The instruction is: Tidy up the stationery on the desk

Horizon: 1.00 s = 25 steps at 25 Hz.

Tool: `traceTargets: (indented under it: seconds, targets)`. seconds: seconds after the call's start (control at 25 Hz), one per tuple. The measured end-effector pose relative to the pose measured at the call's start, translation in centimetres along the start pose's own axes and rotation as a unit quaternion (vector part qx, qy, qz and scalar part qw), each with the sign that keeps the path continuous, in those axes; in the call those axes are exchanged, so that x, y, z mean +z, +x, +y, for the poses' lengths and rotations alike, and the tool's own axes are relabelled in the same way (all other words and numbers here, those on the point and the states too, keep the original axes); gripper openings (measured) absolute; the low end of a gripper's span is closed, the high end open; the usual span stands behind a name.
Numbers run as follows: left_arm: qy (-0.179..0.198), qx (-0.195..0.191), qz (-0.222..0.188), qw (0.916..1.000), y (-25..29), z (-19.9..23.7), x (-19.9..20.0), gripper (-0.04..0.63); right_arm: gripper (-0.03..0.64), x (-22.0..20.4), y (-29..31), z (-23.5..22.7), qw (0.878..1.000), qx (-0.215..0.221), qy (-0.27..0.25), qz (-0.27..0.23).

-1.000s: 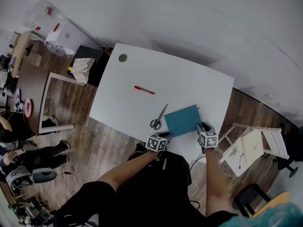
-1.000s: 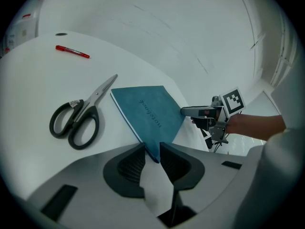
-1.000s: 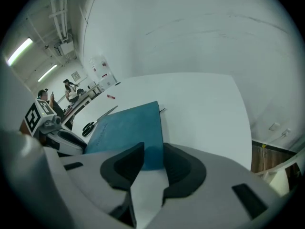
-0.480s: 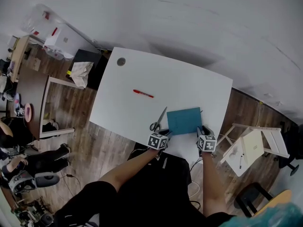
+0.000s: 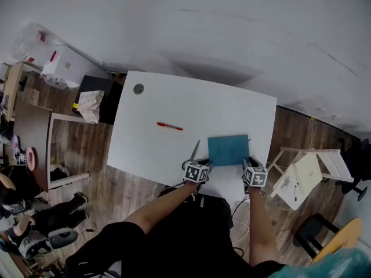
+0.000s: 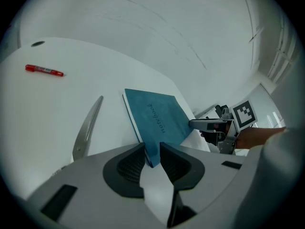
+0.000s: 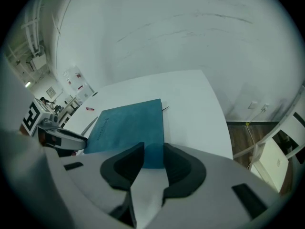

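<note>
I judge that I am in the middle of squaring up the teal notebook (image 5: 228,149), which lies at the near edge of the white desk (image 5: 174,100), right of the middle. My left gripper (image 6: 151,152) is clamped on its near left corner and my right gripper (image 7: 152,157) is pinched on its near right corner, so both jaws grasp the cover from the side closest to me. Whether the near edge is raised off the surface, I cannot tell. The next move, as I read it, calls for both hands to travel together so the book neither twists nor buckles, and then to let go evenly. The scissors (image 5: 193,151) lie just beside the notebook's left edge, blades pointing away from me, so I should watch that side. A red pen (image 5: 169,126) rests well apart, further left and toward the middle. The desktop is plain and smooth, with a round cable hole (image 5: 138,88) in its far left corner. Around it I see a wood floor (image 5: 127,184), a white wall (image 5: 232,33), a pale folding stand (image 5: 307,175) to my right and another table (image 5: 35,132) to my left.
</note>
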<state>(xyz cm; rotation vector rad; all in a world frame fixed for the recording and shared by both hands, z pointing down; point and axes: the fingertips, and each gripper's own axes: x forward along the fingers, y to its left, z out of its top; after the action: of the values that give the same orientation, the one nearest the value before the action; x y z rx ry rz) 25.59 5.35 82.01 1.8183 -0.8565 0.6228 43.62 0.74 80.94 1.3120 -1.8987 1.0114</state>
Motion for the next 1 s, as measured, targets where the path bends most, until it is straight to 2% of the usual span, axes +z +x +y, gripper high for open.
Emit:
traceTargets:
  seconds: [0.28, 0.56, 1.0]
  targets:
    - [0.02, -0.01, 0.006, 0.9997, -0.3, 1.5, 4.7, 0.098, 0.133, 0.9, 0.8, 0.4, 0.999, -0.015, 0.029, 0.004]
    - [0.029, -0.021, 0.014, 0.9993, 0.6, 3.2, 7.4, 0.098, 0.133, 2.6, 2.1, 0.7, 0.999, -0.021, 0.047, 0.004]
    - [0.05, -0.011, 0.011, 0.9986, -0.2, 6.0, 13.2, 0.098, 0.125, 5.6, 4.5, 2.4, 0.998, -0.019, 0.056, 0.006]
